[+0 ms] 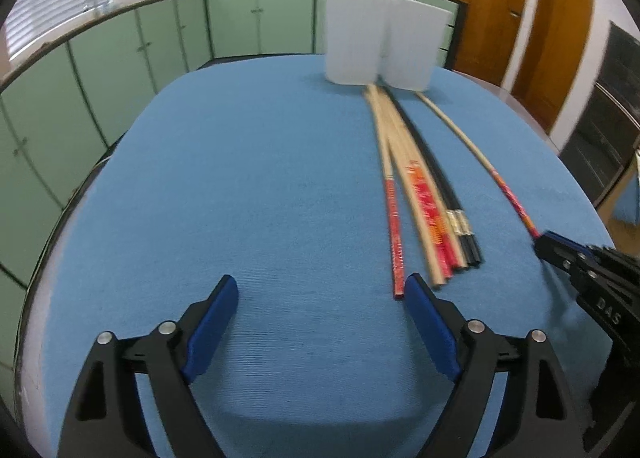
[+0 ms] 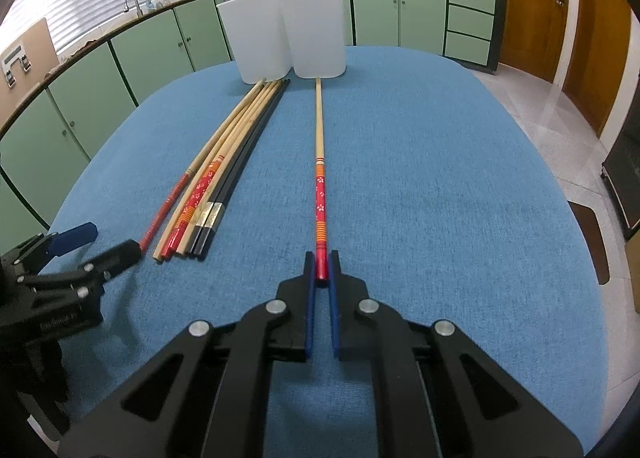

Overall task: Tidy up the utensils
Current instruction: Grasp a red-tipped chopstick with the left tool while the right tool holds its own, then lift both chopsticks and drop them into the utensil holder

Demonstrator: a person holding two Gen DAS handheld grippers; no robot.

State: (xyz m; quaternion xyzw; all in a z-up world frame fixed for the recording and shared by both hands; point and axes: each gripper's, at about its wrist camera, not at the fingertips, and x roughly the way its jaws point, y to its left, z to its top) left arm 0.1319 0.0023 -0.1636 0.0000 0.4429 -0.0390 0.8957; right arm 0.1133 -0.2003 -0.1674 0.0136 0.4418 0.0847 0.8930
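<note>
A round table covered in a blue woven cloth (image 2: pixel 420 178) carries the whole scene. At its far edge stand two white translucent plastic containers (image 2: pixel 288 34), upright and touching side by side.

The right gripper (image 2: pixel 321 264), black-armed with blue pads, has its jaws closed tight on the red painted near end of a single long bamboo chopstick with a red floral and orange-striped handle (image 2: pixel 319 146). That chopstick runs straight away from the gripper across the cloth, its pale tip reaching just in front of the right-hand container. In the left wrist view the same chopstick (image 1: pixel 472 146) lies well apart to the right of the other sticks, with the right gripper (image 1: pixel 548 246) at its near end.

To the left lies a bundle of loose chopsticks (image 2: pixel 216 174): plain bamboo ones, red-handled ones, and a black pair with silver bands. Their far tips gather close to the foot of the left container, while their near ends fan out slightly.

The left gripper (image 1: pixel 322 294) hovers over bare cloth with its jaws spread wide and nothing between them; its right pad (image 1: pixel 430 322) sits just beside the near end of the leftmost red-handled chopstick (image 1: pixel 394 234).

Green cabinet doors (image 2: pixel 160 46) line the far wall under a counter.
</note>
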